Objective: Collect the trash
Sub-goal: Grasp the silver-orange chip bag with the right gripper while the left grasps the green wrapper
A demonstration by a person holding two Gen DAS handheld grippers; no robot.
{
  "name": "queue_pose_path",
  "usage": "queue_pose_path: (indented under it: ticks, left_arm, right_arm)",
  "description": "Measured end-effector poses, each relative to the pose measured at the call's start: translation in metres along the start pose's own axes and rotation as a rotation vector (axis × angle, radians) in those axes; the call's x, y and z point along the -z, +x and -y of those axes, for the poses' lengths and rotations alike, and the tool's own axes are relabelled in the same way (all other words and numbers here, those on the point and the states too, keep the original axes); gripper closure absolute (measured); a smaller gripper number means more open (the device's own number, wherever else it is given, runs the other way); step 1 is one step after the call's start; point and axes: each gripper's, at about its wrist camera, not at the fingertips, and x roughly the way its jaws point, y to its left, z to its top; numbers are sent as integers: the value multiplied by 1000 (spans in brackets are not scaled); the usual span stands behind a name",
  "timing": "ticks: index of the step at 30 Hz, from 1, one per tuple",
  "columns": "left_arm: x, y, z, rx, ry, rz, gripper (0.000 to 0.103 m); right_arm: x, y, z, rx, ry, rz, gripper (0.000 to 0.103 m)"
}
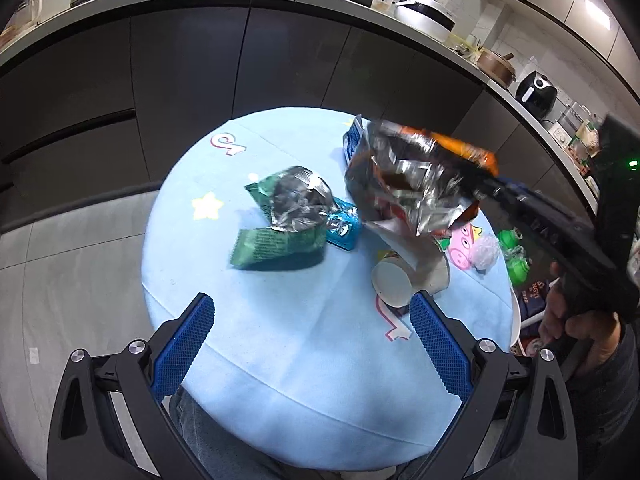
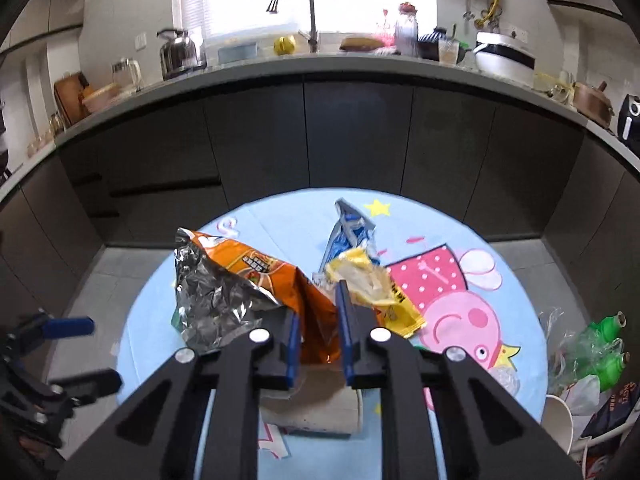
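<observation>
My right gripper (image 2: 318, 304) is shut on an orange foil snack bag (image 2: 240, 284) and holds it above the round table (image 2: 516, 280); the bag shows lifted in the left wrist view (image 1: 408, 184). My left gripper (image 1: 312, 312) is open and empty over the table's near side. On the table lie a green foil bag (image 1: 280, 220), a small teal wrapper (image 1: 342, 226), a blue wrapper (image 2: 350, 232), a yellow wrapper (image 2: 376, 292) and a tipped paper cup (image 1: 400, 280).
A light-blue cartoon cloth covers the table (image 1: 280, 360). Right of the table sits a trash pile with green plastic bottles (image 2: 604, 344) and a paper cup (image 2: 558, 420). Dark kitchen cabinets (image 2: 352, 136) and a cluttered countertop (image 2: 360, 66) stand behind.
</observation>
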Motion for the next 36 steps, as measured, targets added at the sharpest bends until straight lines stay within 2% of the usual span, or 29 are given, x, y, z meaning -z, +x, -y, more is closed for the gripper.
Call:
queue_pose_path:
  ticks: [3, 8, 15, 19, 22, 29, 31, 34, 35, 36]
  left_arm:
    - [1, 6, 4, 28, 8, -11, 9]
    - [4, 11, 10, 57, 28, -15, 10]
    - [-19, 30, -4, -27, 77, 42, 10]
    - [-35, 66, -16, -93, 117, -24, 9]
    - [-41, 82, -24, -50, 89, -59, 9]
    - [-46, 109, -26, -45, 75, -110, 12]
    - [-48, 115, -29, -33, 53, -132, 20]
    - [-50, 122, -34, -6, 19, -165, 44]
    - [-50, 124, -35, 5, 13, -174, 59]
    - [-49, 127, -36, 13, 7, -181, 79]
  right_arm:
    - [-5, -25, 6, 14, 25, 66, 88]
    - [3, -59, 20, 33, 76, 108, 88]
    - [39, -86, 24, 48, 123, 102, 88]
    - [49, -93, 24, 60, 136, 96, 88]
    - [55, -96, 25, 66, 149, 97, 87]
    - [61, -91, 22, 65, 166, 69, 87]
    - [63, -91, 20, 65, 169, 68, 87]
    - [64, -92, 20, 67, 173, 71, 87]
    - [63, -93, 20, 69, 175, 74, 87]
    - [63, -95, 20, 70, 178, 79, 87]
